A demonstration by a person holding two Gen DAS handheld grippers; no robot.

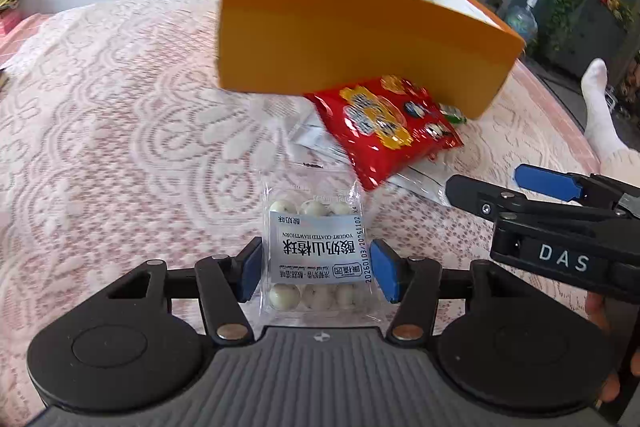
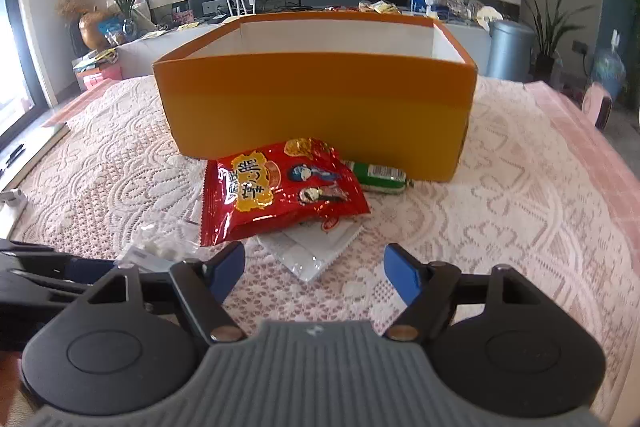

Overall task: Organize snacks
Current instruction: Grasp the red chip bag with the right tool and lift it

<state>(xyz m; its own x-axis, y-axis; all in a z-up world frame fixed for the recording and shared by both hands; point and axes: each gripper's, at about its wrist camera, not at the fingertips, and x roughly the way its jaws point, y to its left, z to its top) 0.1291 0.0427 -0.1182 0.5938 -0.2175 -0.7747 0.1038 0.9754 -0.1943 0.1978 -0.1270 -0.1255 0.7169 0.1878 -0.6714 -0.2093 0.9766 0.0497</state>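
Note:
An open orange box stands on the lace-covered table. In front of it lie a red snack bag, a green packet against the box, and a flat clear packet under the red bag. My left gripper has its blue pads on both sides of a clear pack of yogurt-coated hawthorn balls; the pads touch its edges. My right gripper is open and empty, just short of the clear packet; it shows at the right of the left wrist view.
The lace tablecloth covers the table. A TV, a shelf with clutter, plants and a grey bin stand behind the table. A white-socked foot shows past the table's right edge.

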